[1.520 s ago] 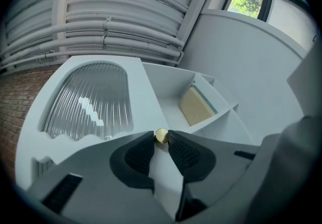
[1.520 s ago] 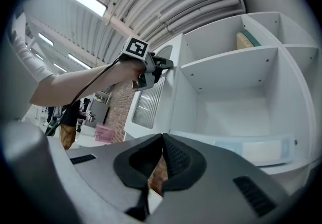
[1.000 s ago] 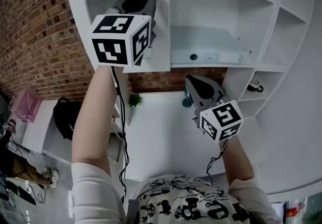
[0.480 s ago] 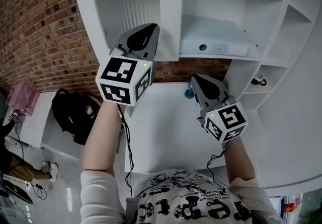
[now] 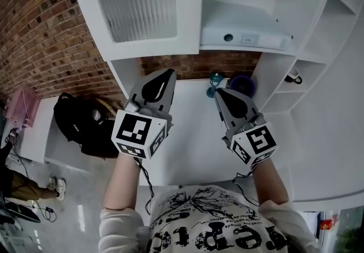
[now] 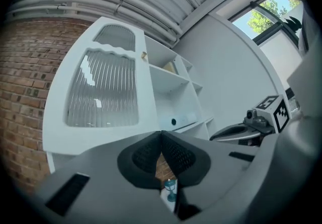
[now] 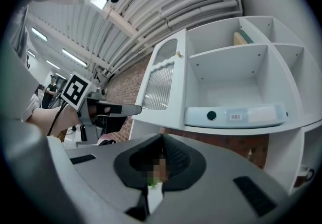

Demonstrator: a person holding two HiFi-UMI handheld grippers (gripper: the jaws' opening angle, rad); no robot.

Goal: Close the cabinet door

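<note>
The white cabinet door (image 5: 139, 4) with its ribbed glass pane stands swung out to the left of the open compartment (image 5: 250, 10). From the gripper views the door (image 6: 103, 92) (image 7: 160, 87) shows a small brass knob (image 6: 144, 56) (image 7: 177, 54) near its top edge. My left gripper (image 5: 167, 73) hangs below the door's lower edge, apart from it, its jaws shut on nothing (image 6: 161, 135). My right gripper (image 5: 218, 92) is beside it, under the compartment's shelf, jaws also shut and empty (image 7: 162, 137). Each gripper sees the other: right gripper (image 6: 241, 130), left gripper (image 7: 115, 109).
A white box-shaped device (image 5: 247, 37) lies in the compartment. A teal goblet (image 5: 214, 80) and a dark bowl (image 5: 243, 84) stand at the back of the white counter (image 5: 193, 132). A mug (image 5: 293, 78) sits on a right shelf. A black bag (image 5: 79, 127) lies lower left by the brick wall.
My left gripper has dropped from in front of the door's lower part to well below it. The right gripper has sunk a little. The door still stands open.
</note>
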